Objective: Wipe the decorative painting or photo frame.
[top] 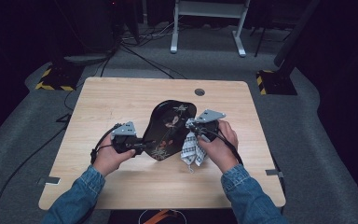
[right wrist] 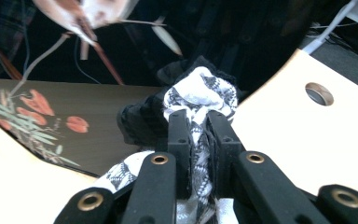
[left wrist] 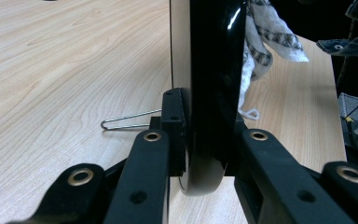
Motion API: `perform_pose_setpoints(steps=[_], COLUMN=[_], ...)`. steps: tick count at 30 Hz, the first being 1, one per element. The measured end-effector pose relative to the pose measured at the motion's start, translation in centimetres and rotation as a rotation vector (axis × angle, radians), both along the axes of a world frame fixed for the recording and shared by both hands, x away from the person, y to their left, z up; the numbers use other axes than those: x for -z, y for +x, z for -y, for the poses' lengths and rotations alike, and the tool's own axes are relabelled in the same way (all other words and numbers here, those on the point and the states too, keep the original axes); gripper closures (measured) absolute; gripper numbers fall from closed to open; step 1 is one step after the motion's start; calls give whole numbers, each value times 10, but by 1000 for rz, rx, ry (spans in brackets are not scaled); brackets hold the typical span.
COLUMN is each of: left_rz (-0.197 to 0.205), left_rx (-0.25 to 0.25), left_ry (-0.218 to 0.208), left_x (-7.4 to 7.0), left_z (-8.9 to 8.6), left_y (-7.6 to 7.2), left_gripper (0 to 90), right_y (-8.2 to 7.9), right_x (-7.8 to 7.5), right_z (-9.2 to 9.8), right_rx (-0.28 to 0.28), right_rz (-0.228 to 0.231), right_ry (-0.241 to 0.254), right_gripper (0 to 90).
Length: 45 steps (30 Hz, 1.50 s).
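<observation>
Left tongs (top: 142,146) clamp the black tray (top: 170,128) steady by its edge; right tongs (top: 192,125), gripping the patterned cloth (top: 189,150), should wipe with even pressure.

A light wooden table (top: 121,100) with rounded corners is standing on grey carpet (top: 307,116). A round cable port (top: 199,92) is sitting near its far edge. Black cables (top: 140,53) are trailing across the floor. Two stand bases with yellow-black hazard stripes (top: 56,77) (top: 275,81) are flanking the table. A white frame (top: 209,23) is standing behind. The surroundings are lying in darkness.
</observation>
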<state>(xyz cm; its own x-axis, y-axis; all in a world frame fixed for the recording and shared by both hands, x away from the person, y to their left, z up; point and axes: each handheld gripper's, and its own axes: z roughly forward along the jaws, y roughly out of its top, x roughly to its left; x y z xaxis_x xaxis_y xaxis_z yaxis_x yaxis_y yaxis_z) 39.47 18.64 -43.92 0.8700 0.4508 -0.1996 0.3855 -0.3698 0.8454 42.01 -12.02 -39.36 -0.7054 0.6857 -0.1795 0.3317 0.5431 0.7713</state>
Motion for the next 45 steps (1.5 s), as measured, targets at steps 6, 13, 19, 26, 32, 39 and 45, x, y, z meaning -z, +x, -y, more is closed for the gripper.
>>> perform_pose_setpoints(steps=[6, 13, 19, 26, 32, 39, 45], left_rz=[0, -1, -1, -1, -1, -1, 0], left_rx=[0, 1, 0, -1, -1, 0, 3], left_ry=[3, 3, 3, 4, -1, -1, -5], left_x=[0, 0, 0, 0, 0, 0, 0], left_z=[0, 0, 1, 0, 0, 0, 1], left_y=[0, 0, 0, 0, 0, 0, 0], left_gripper=[790, 790, 789, 790, 790, 788, 785], right_y=[-1, -11, -20, -32, -35, -25, -16], right_x=[0, 0, 1, 2, 3, 7, 11], right_z=[-1, -18, -34, -56, -62, -43, -26], right_rx=[4, -56, -109, -176, -201, -143, -87], right_rz=[5, 6, 13, 11, 9, -11, -19], right_ry=[-1, 5, -1, 3, 11, 16, 15], right_gripper=[824, 823, 823, 823, 823, 824, 824])
